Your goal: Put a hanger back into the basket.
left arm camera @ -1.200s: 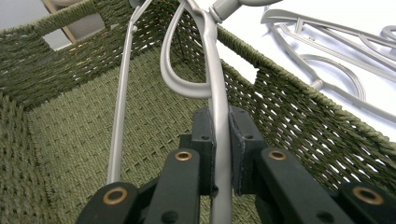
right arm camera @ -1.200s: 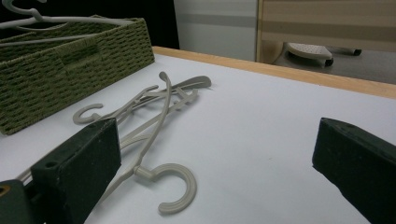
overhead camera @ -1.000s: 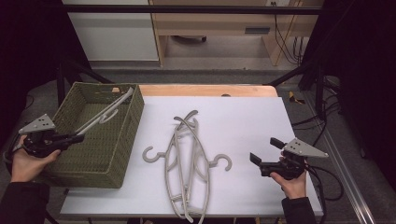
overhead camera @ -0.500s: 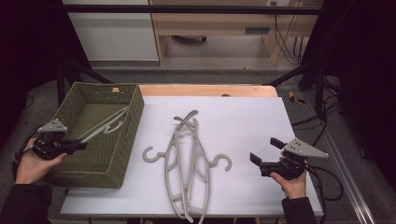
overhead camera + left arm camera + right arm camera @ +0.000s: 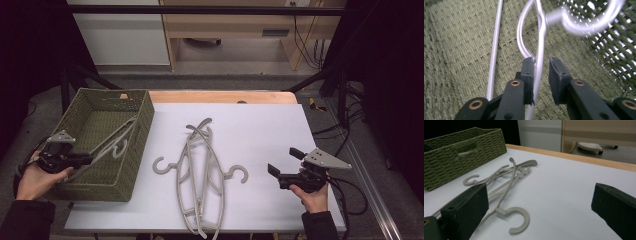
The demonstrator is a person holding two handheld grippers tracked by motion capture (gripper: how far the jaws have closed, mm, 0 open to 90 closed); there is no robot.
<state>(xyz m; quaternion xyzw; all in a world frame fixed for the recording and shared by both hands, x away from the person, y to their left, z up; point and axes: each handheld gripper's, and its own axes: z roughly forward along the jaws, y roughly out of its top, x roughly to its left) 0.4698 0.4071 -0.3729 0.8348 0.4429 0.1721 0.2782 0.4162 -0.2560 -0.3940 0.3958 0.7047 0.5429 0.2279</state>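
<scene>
A green woven basket [image 5: 131,145] is set at the left end of the white table [image 5: 260,130], and a pale hanger [image 5: 114,141] is seen inside it, lying slantwise with its hook [image 5: 584,21] close to the basket's right wall. The left gripper [image 5: 80,160] is held low over the basket's near left part, pointing along the hanger. In the left gripper view [image 5: 541,72] one thin bar of the hanger is seen passing between the two black jaws. The bar lies against the left jaw, while a clear gap is left to the right jaw, so the bar is no longer clamped; the jaws have just been opening, with the bar between them. A second thin bar is seen to the left of the jaws on the basket's woven floor.

In the middle of the table a pile of hangers [image 5: 200,175] is spread, overlapping, with one hook turned toward the basket and another toward the right. These are well apart from both grippers.

The right gripper [image 5: 277,172] is held just above the table near its front right corner, pointing left toward the pile. In the right gripper view [image 5: 539,207] its jaws are seen wide apart, with nothing between them but bare table and, farther off, the nearest hook of the pile.
</scene>
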